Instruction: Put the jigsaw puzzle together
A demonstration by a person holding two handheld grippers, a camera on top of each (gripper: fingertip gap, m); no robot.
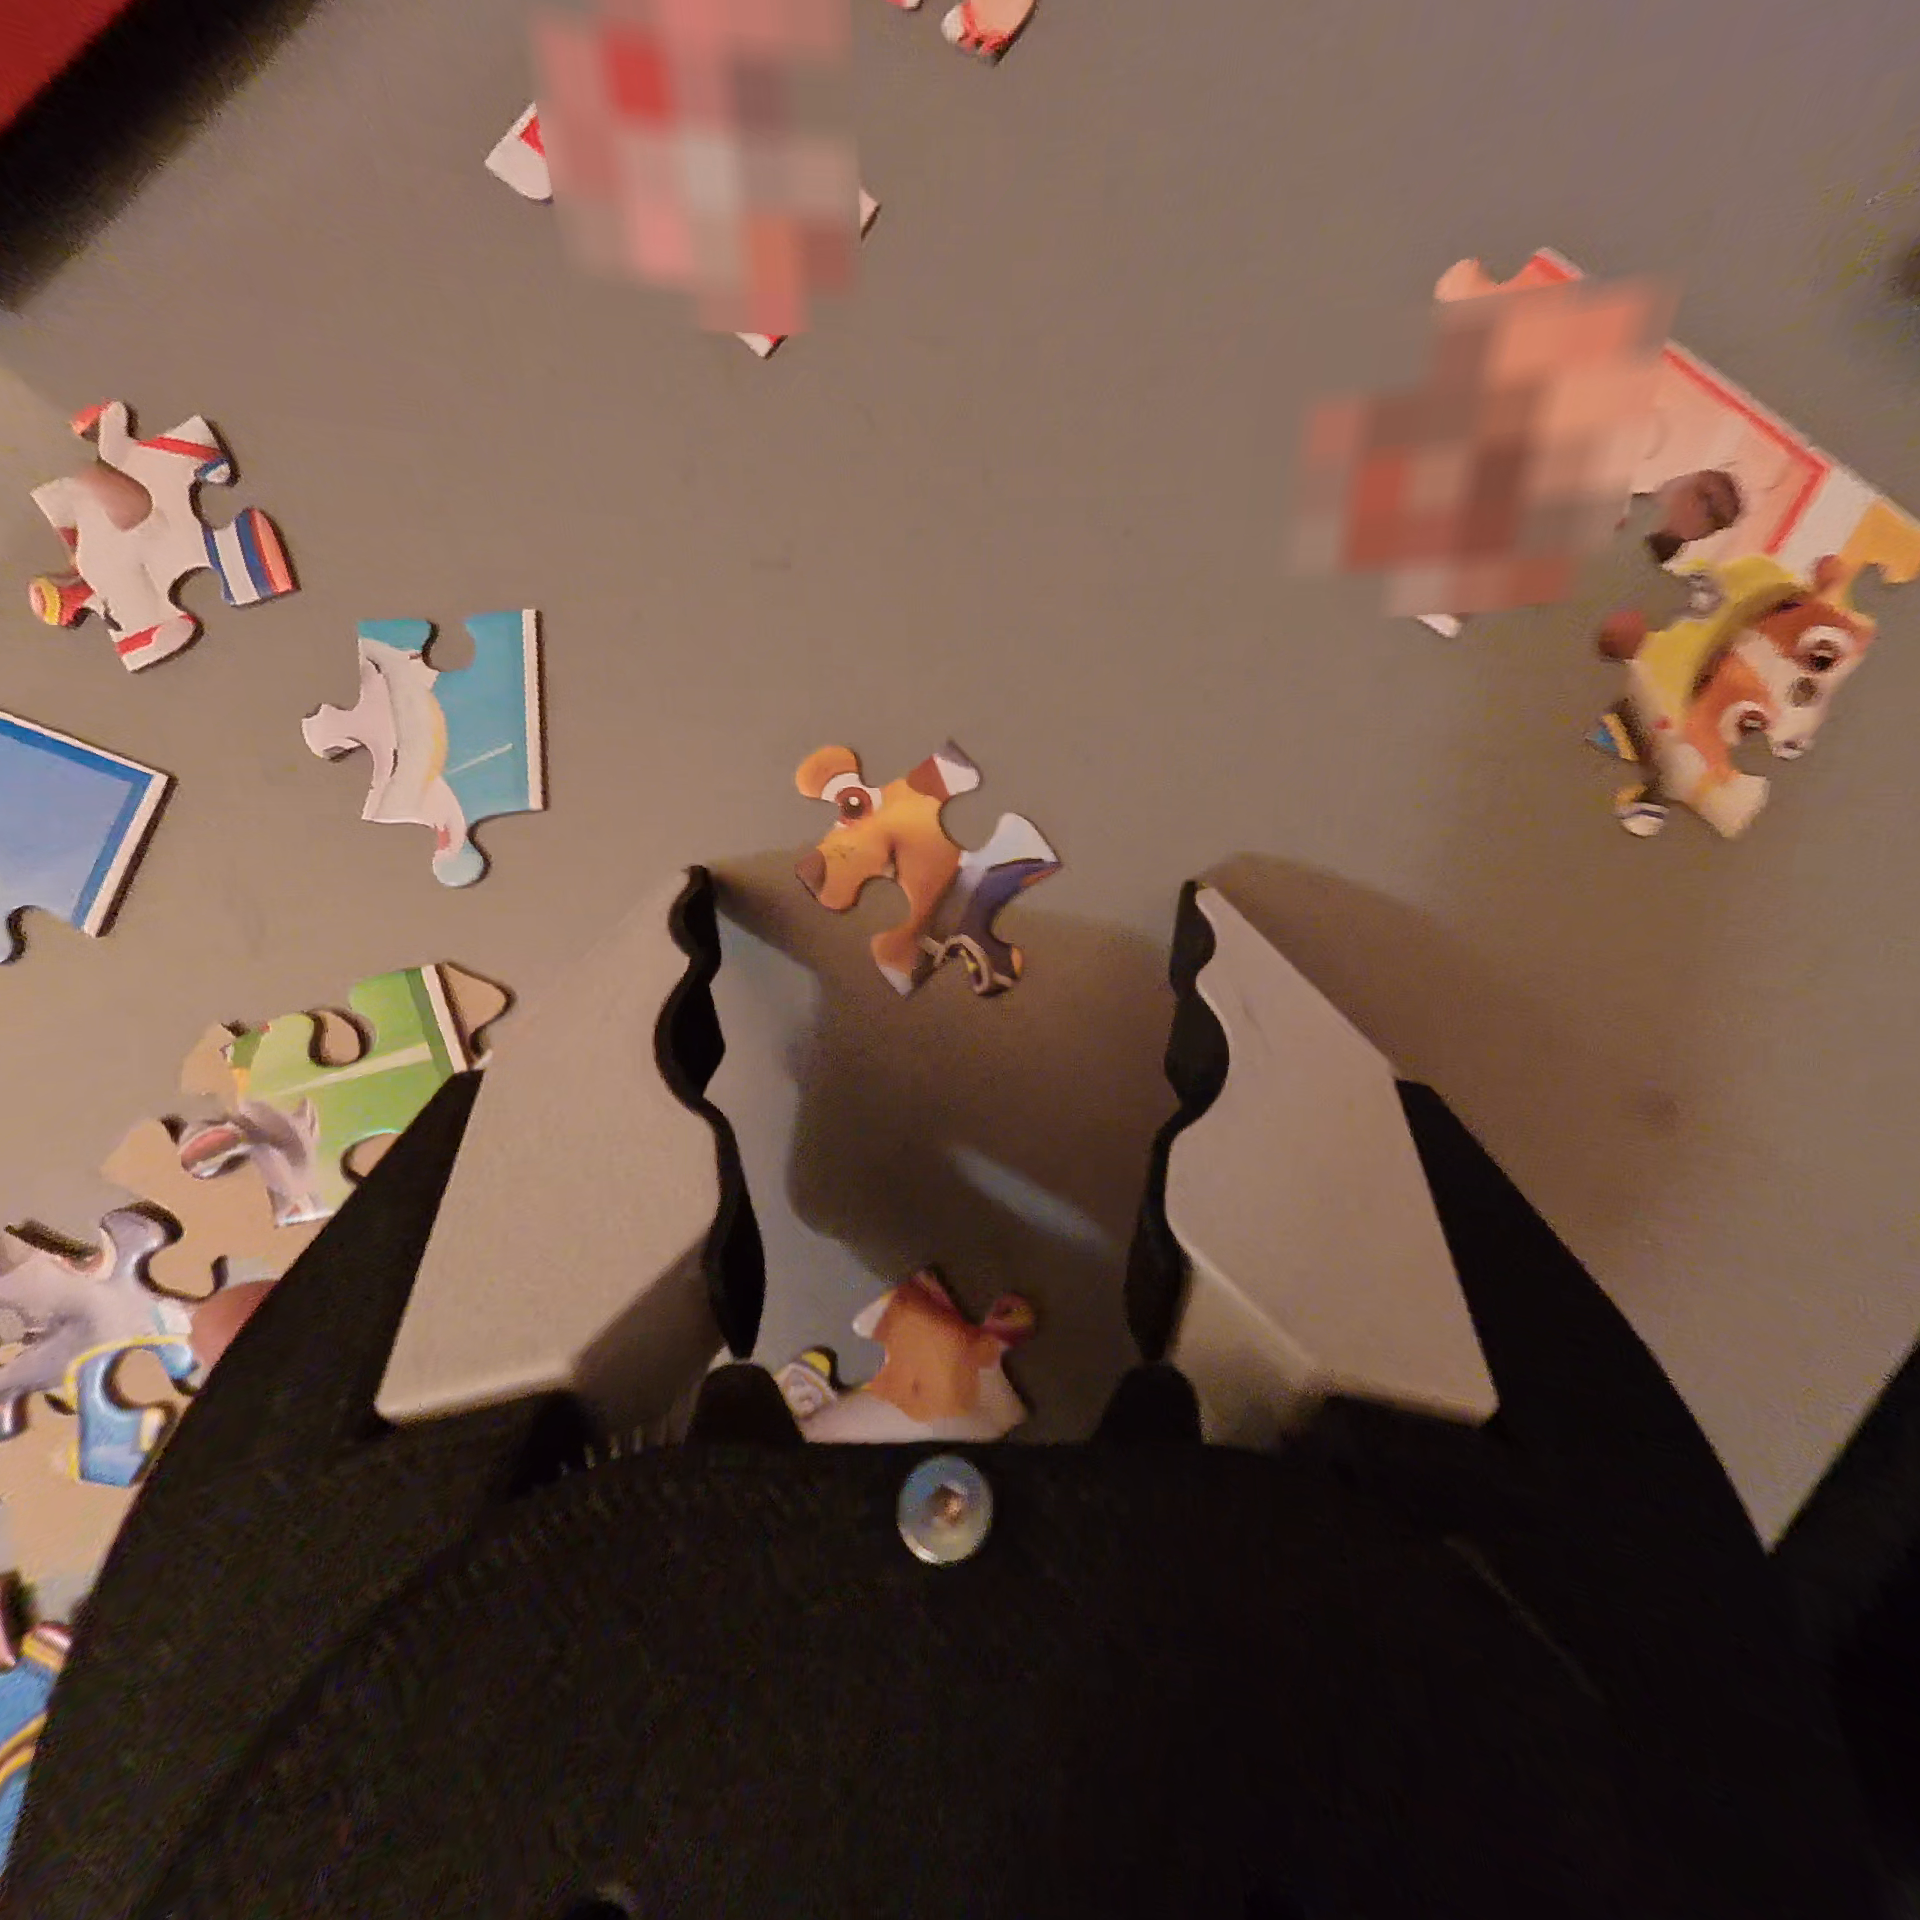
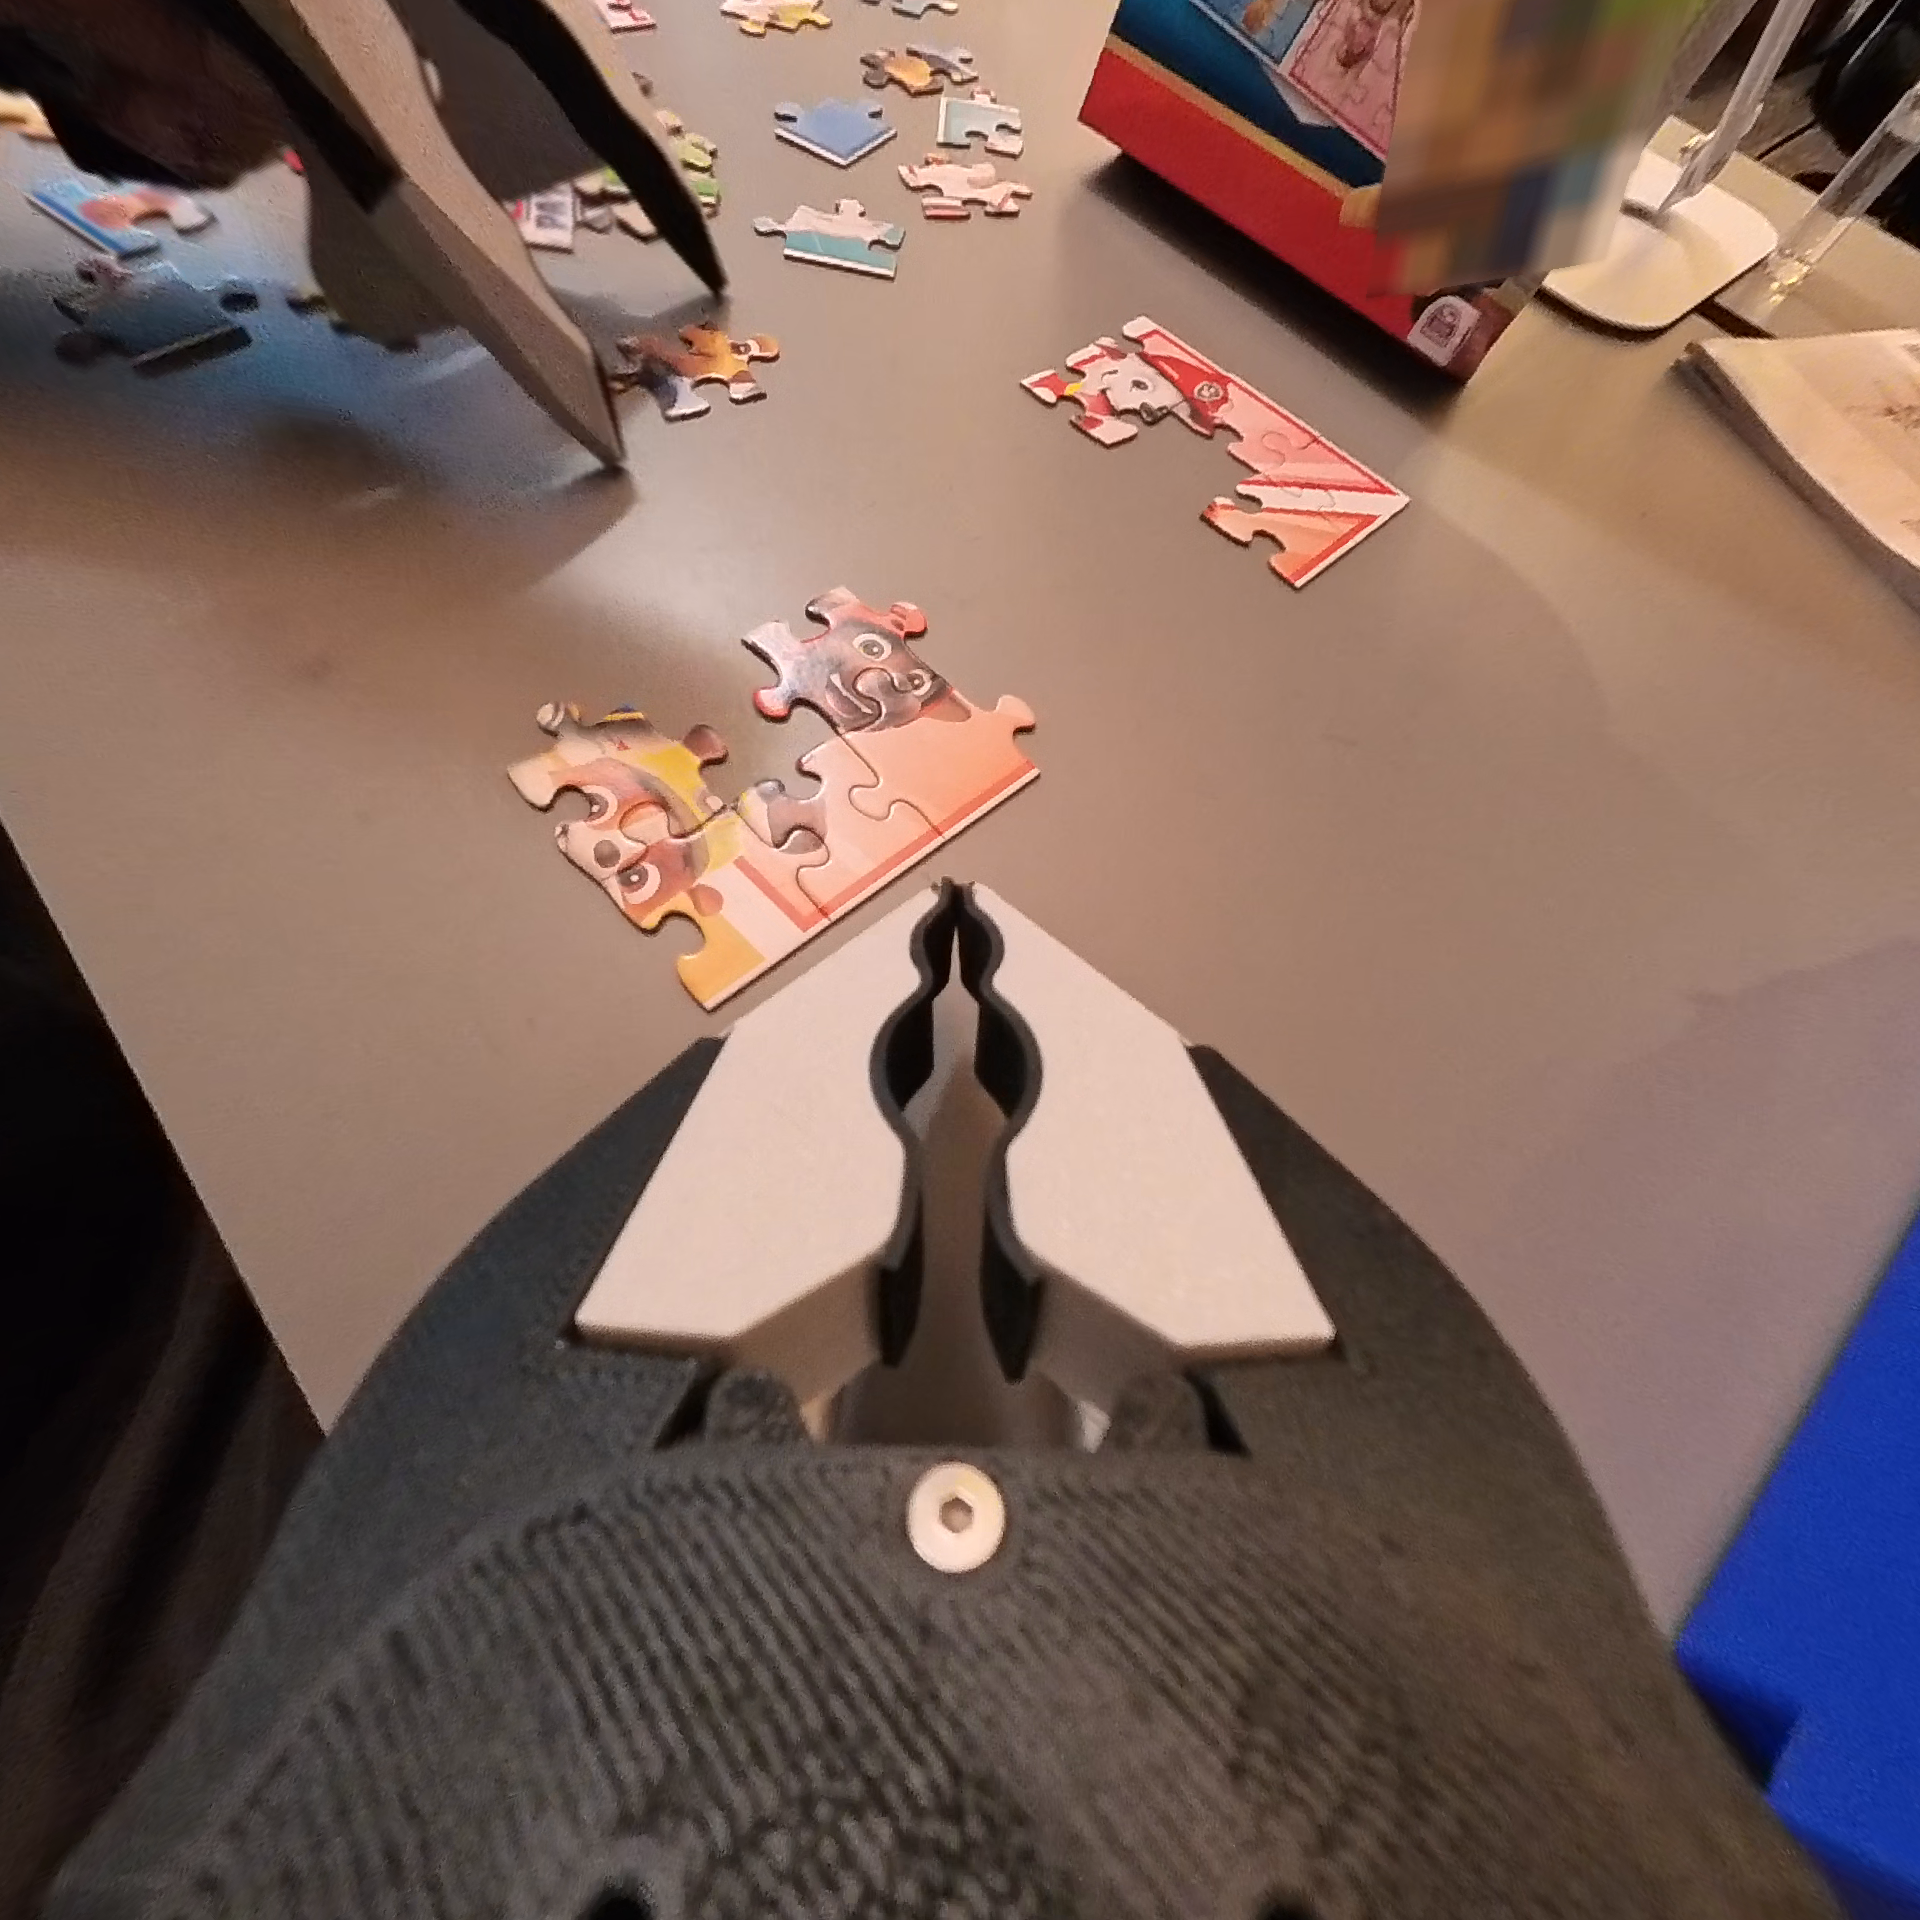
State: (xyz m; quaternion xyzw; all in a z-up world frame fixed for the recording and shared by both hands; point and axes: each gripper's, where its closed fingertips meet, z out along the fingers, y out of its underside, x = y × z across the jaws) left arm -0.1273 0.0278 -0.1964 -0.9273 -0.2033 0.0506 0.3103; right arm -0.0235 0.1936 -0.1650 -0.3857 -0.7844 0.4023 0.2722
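Currently the left gripper (image 1: 940, 883) hangs over the grey surface (image 1: 1143, 520) with fingers spread wide, nothing between the pads; an orange dog-face puzzle piece (image 1: 914, 862) lies flat just beyond the tips, apart from both, long axis running away from the gripper, snout toward its left finger. Likely placed face-up for matching. The right gripper (image 2: 956, 894) has fingers clenched together on nothing, tips just beside the straight border of a joined pink-and-yellow puzzle section (image 2: 790, 800) near the surface's near edge. A red puzzle box (image 2: 1247, 187) stands farther back.
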